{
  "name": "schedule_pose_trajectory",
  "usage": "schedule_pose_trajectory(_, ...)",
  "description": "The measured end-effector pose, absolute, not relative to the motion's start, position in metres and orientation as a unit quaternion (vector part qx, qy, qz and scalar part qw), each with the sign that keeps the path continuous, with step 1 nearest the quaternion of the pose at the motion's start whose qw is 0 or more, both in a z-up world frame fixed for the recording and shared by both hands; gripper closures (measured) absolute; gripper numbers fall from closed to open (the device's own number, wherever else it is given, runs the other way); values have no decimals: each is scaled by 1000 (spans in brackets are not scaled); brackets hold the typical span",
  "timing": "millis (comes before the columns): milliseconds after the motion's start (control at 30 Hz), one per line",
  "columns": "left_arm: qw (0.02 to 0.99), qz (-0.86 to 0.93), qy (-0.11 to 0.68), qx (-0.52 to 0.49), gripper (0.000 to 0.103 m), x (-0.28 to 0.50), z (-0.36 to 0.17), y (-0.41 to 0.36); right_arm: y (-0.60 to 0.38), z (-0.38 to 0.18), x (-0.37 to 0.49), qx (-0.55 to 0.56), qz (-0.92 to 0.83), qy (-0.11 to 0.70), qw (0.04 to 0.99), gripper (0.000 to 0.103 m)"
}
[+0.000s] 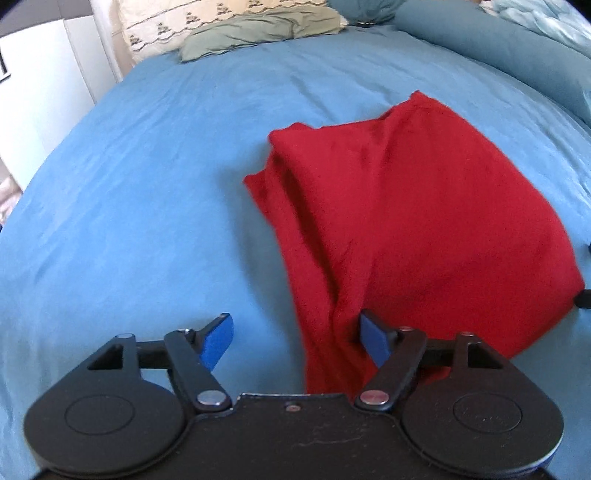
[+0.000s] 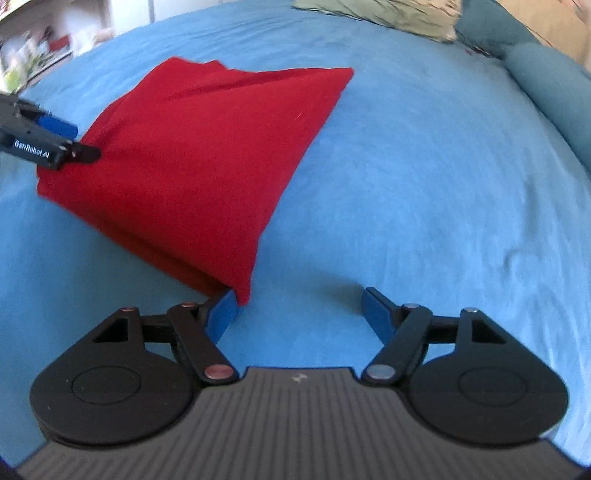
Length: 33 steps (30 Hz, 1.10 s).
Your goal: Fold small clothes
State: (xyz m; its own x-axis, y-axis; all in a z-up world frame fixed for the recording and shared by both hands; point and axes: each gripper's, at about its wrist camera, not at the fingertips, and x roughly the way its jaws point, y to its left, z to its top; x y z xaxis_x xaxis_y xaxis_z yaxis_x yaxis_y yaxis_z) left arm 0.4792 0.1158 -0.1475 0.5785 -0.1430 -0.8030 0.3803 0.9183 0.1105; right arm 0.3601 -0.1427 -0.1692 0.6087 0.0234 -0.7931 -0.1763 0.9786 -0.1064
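A red garment (image 1: 424,221) lies folded into a rough triangle on the blue bedsheet (image 1: 129,203). In the left wrist view my left gripper (image 1: 295,328) stands open over the garment's near end. A narrow strip of the fabric runs between its blue pads (image 1: 373,339) and lies against the right one. In the right wrist view my right gripper (image 2: 299,299) is open, and the near corner of the red garment (image 2: 203,155) touches its left pad (image 2: 223,314). My left gripper (image 2: 74,140) shows at the garment's left edge.
A green pillow (image 1: 258,33) and a cream patterned pillow (image 1: 177,22) lie at the head of the bed. A teal bolster (image 1: 498,48) runs along the right. White furniture (image 1: 44,92) stands past the left edge. Wide blue bedsheet (image 2: 406,184) spreads to the garment's right.
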Motion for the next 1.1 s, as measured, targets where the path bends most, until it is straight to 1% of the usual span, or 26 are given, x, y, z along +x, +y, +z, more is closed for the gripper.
schedule_pose_trajectory(100, 876, -137, 450, 107, 19, 476, -144, 125, -151, -166, 359, -84, 72, 449, 887, 12)
schedule_pose_trajectory(233, 875, -125, 454, 117, 20, 468, -119, 123, -161, -140, 362, -65, 100, 462, 879, 10)
schedule_pose_trajectory(267, 879, -122, 445, 120, 18, 465, -109, 123, -166, -128, 364, -45, 114, 465, 877, 10)
schedule_pose_trajectory(300, 884, -120, 436, 121, 15, 463, -98, 123, -170, -116, 367, -26, 124, 464, 877, 7)
schedule_pose_trajectory(333, 889, -122, 426, 113, 6, 462, -87, 123, -173, -106, 370, -12, 131, 459, 879, 4)
schedule_pose_trajectory(367, 893, -129, 419, 100, 0, 464, -78, 124, -176, -95, 375, -1, 137, 454, 880, 0)
schedule_pose_trajectory(433, 894, -151, 416, 65, 0, 472, -67, 126, -180, -77, 388, 9, 140, 439, 887, 0)
schedule_pose_trajectory(533, 880, -156, 449, 14, 0, 501, -78, 127, -182, -76, 419, 46, 144, 449, 881, 0)
schedule_pose_trajectory(600, 870, -147, 470, -29, 1, 519, -95, 131, -182, -93, 443, 83, 135, 475, 866, 0)
schedule_pose_trajectory(633, 866, -145, 476, -50, 4, 525, -102, 133, -183, -106, 453, 108, 134, 484, 858, 0)
schedule_pose_trajectory(667, 861, -146, 482, -70, 9, 531, -109, 135, -184, -116, 460, 128, 131, 491, 852, 0)
schedule_pose_trajectory(733, 852, -155, 492, -95, 14, 541, -121, 136, -185, -133, 472, 161, 126, 498, 843, 0)
schedule_pose_trajectory(867, 842, -169, 504, -93, 16, 553, -140, 130, -183, -153, 487, 199, 118, 489, 841, 0)
schedule_pose_trajectory(933, 837, -174, 508, -101, 16, 559, -149, 127, -182, -159, 493, 215, 112, 485, 840, 12)
schedule_pose_trajectory(1000, 840, -177, 502, -107, 18, 561, -152, 127, -181, -165, 499, 229, 108, 480, 840, 28)
schedule_pose_trajectory(1033, 840, -180, 501, -106, 24, 562, -151, 127, -180, -166, 502, 235, 107, 478, 840, 31)
schedule_pose_trajectory(1067, 839, -186, 501, -105, 37, 562, -150, 126, -176, -167, 504, 234, 103, 478, 840, 38)
schedule_pose_trajectory(1100, 835, -196, 502, -111, 48, 562, -149, 126, -173, -166, 505, 231, 99, 477, 842, 49)
